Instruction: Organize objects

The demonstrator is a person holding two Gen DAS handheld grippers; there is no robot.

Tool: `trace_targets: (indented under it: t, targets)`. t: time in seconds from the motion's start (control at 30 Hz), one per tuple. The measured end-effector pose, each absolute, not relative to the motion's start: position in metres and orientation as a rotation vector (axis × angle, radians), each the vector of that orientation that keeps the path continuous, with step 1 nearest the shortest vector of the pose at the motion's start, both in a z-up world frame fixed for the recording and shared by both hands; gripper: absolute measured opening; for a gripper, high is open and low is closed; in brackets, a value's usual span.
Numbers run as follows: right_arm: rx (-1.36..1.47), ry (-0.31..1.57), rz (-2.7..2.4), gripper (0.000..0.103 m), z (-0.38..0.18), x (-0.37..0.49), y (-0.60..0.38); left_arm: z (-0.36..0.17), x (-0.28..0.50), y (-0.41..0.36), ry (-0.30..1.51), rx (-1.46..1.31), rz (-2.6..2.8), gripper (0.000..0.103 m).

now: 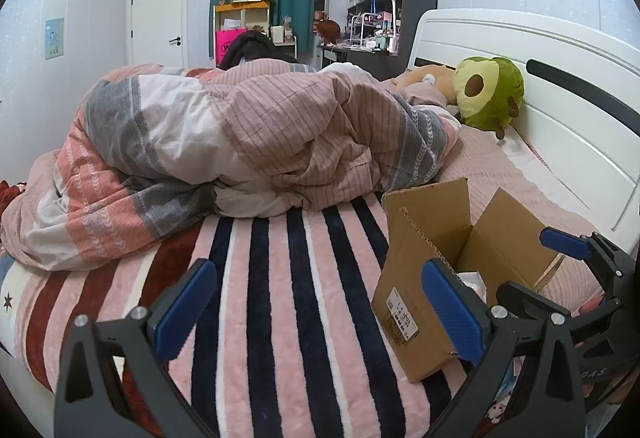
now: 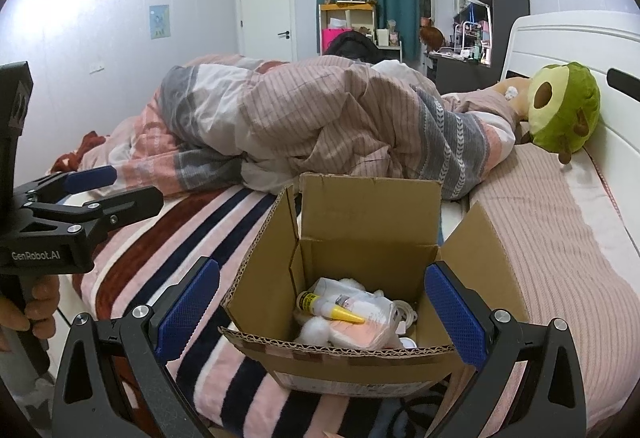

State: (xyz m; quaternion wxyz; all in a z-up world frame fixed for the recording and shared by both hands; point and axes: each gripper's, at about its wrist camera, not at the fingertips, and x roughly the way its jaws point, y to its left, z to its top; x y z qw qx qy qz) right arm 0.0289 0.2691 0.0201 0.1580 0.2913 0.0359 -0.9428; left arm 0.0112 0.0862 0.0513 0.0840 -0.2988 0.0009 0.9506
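Right gripper (image 2: pixel 322 312) nearest: fingers spread wide, empty, straddling the near rim of the box (image 2: pixel 360 238). Left gripper (image 1: pixel 316 312): fingers also spread, empty, over the striped blanket (image 1: pixel 280 278) just left of the box. Box sits open on the bed, flaps up; inside, a tube (image 2: pixel 332 308) with a yellow tip lies on white packets. Beyond: heaped duvet (image 1: pixel 240 133), then an avocado plush (image 1: pixel 488 91) against the headboard (image 1: pixel 540 49). Judgement: between placements; box partly filled. Next move calls for picking a loose item, possibly the plush, and a long reach over the duvet.
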Motion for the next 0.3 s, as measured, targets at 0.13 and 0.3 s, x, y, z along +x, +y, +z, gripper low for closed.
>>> trace_targets:
  t: [0.13, 0.3]
  targets:
    - [0.836, 0.103, -2.697, 0.103, 0.0200, 0.0289, 0.2689, 0.0510, 0.0114, 0.0854, 0.001, -0.892, 2.838, 0.102]
    - [0.838, 0.105, -2.699, 0.103, 0.0206, 0.0283, 0.2700, 0.0500, 0.0110, 0.0839, -0.005, -0.895, 2.837, 0.102]
